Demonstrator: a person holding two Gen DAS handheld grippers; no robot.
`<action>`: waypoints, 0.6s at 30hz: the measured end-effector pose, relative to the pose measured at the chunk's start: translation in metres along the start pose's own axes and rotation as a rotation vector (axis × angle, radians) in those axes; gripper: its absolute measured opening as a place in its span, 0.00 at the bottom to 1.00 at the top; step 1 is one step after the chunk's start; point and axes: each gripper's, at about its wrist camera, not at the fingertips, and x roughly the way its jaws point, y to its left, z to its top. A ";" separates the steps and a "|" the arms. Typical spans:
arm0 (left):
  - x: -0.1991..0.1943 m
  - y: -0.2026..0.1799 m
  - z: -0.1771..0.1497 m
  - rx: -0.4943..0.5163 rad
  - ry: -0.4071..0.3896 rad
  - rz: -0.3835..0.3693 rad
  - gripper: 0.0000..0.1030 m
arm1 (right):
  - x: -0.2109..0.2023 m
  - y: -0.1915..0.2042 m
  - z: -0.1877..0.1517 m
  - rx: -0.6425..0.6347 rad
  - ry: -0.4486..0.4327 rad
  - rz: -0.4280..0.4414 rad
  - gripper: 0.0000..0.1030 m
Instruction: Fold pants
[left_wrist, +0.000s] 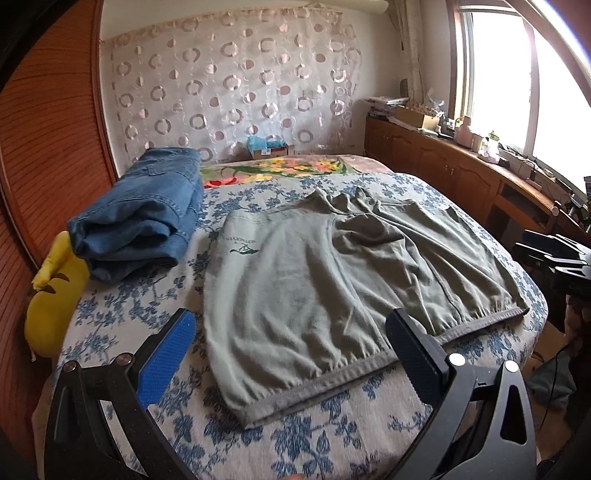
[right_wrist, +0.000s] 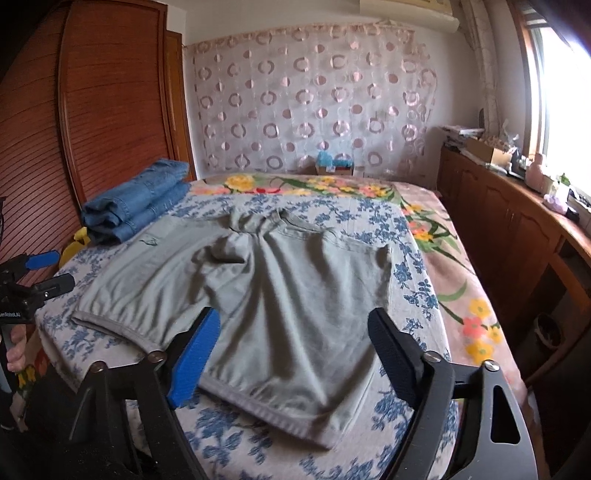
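Note:
A pair of grey-green pants (left_wrist: 332, 280) lies spread flat on the bed, its hemmed edge nearest me; the right wrist view shows the same pants (right_wrist: 280, 295). My left gripper (left_wrist: 291, 336) hovers open just above that near hem, blue pads wide apart, nothing between them. My right gripper (right_wrist: 291, 339) also stands open over the pants' near edge, with cloth below the fingers but not pinched. The right gripper (left_wrist: 554, 254) shows at the right edge of the left wrist view. At the left edge of the right wrist view is the left gripper (right_wrist: 44, 273), with a hand on its handle.
Folded blue jeans (left_wrist: 144, 221) are stacked at the bed's far left, a yellow plush toy (left_wrist: 55, 291) beside them. The bed has a blue-flowered cover (left_wrist: 155, 306) and a bright floral blanket (right_wrist: 436, 258). A wooden wardrobe (right_wrist: 110, 110) stands left, a low cabinet (right_wrist: 517, 229) under the window right.

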 end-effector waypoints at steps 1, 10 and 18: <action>0.003 -0.001 0.002 0.005 0.005 -0.004 1.00 | 0.003 -0.002 0.002 0.002 0.011 0.001 0.74; 0.036 0.000 0.025 0.028 0.037 -0.047 1.00 | 0.021 -0.037 0.029 0.029 0.079 -0.030 0.53; 0.069 -0.002 0.040 0.075 0.081 -0.072 1.00 | 0.041 -0.058 0.056 0.041 0.162 -0.036 0.37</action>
